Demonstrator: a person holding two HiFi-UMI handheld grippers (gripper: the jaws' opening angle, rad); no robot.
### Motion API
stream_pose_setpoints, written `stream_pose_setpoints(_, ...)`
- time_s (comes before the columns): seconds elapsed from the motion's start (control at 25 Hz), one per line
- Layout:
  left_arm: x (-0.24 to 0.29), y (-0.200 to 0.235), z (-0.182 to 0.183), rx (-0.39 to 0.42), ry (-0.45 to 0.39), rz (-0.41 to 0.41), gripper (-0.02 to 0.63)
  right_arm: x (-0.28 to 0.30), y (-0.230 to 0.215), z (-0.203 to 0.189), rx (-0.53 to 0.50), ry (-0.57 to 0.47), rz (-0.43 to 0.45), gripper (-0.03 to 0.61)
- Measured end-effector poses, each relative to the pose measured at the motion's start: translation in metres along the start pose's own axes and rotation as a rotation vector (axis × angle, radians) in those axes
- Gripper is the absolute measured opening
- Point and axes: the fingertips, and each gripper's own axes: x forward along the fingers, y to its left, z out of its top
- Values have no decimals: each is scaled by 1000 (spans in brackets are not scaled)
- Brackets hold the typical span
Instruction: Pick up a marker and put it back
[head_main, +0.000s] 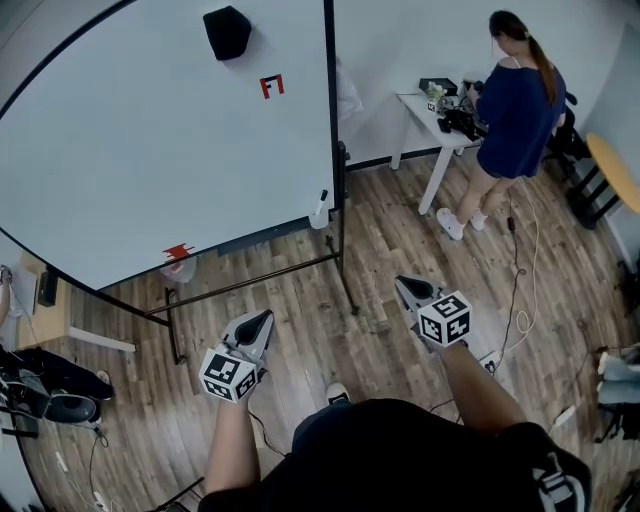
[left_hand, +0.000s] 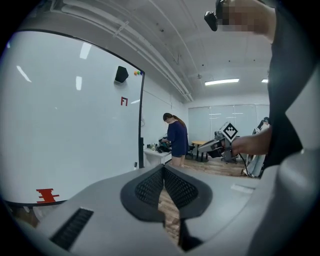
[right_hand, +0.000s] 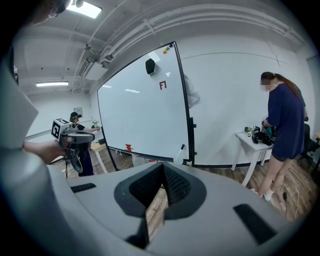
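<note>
A marker (head_main: 320, 208) with a black cap stands tilted at the whiteboard's (head_main: 170, 140) lower right corner; in the right gripper view this marker (right_hand: 181, 150) shows low on the board's frame. Both grippers hang in the air over the wooden floor, well short of the board. My left gripper (head_main: 262, 318) is shut, its jaws meeting at the tips with nothing between them (left_hand: 163, 169). My right gripper (head_main: 402, 285) is also shut and empty (right_hand: 162, 166), pointing toward the board's right edge.
The board's metal stand (head_main: 250, 280) reaches across the floor in front of me. A red item (head_main: 177, 251) sits at the board's lower edge, a black one (head_main: 227, 32) near its top. A person in blue (head_main: 515, 110) stands at a white table (head_main: 425, 110); cables (head_main: 520, 300) lie on the right.
</note>
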Motion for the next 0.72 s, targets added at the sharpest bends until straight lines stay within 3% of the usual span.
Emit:
stream_pose_setpoints(0.36,10,61,7,4,-9,-26,11,46,1,21,8,4,-36,-5)
stream_pose_setpoints(0.72,24,83,13,25,-15,-54,11,70,-8,29,34,0,-66,-5)
